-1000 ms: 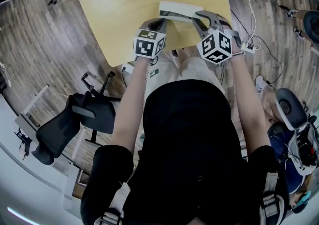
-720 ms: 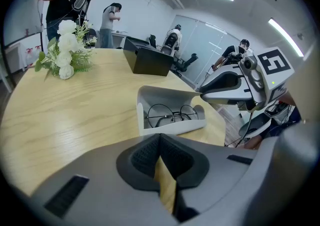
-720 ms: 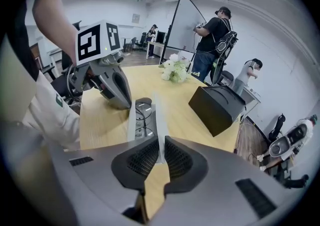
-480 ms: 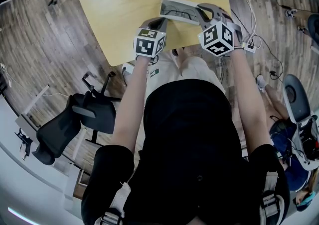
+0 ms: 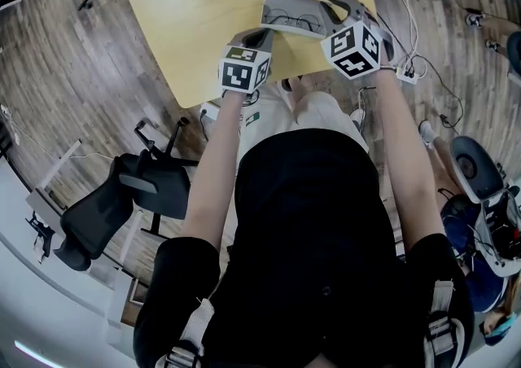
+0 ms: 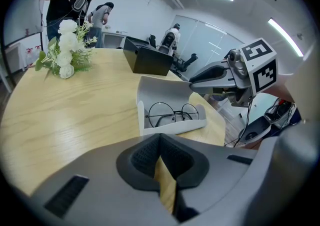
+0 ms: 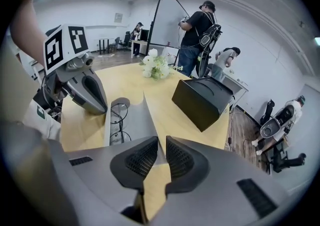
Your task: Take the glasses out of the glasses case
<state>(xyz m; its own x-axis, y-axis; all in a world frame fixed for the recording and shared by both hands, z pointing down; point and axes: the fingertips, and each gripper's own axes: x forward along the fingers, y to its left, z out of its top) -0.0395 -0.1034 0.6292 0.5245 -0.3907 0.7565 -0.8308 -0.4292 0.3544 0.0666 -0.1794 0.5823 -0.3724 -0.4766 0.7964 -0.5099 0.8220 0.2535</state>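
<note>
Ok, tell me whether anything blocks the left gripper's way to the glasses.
Nothing covers the glasses: the right gripper holds the lid up, its jaws having just eased slightly wider with the lid between them. Only the case's low front wall lies before the left gripper.

Left gripper [image 6: 160, 145] jaws closed together, empty, over wooden table [image 6: 65, 115]. Ahead: open grey glasses case [image 6: 172, 129], round wire glasses [image 6: 172, 114] lying inside, lid [image 6: 160, 89] upright. Right gripper [image 6: 192, 78] at lid's right corner, jaws just eased apart slightly, lid between them. White flowers [image 6: 65, 50] far left, black box [image 6: 150, 61] behind case.
</note>
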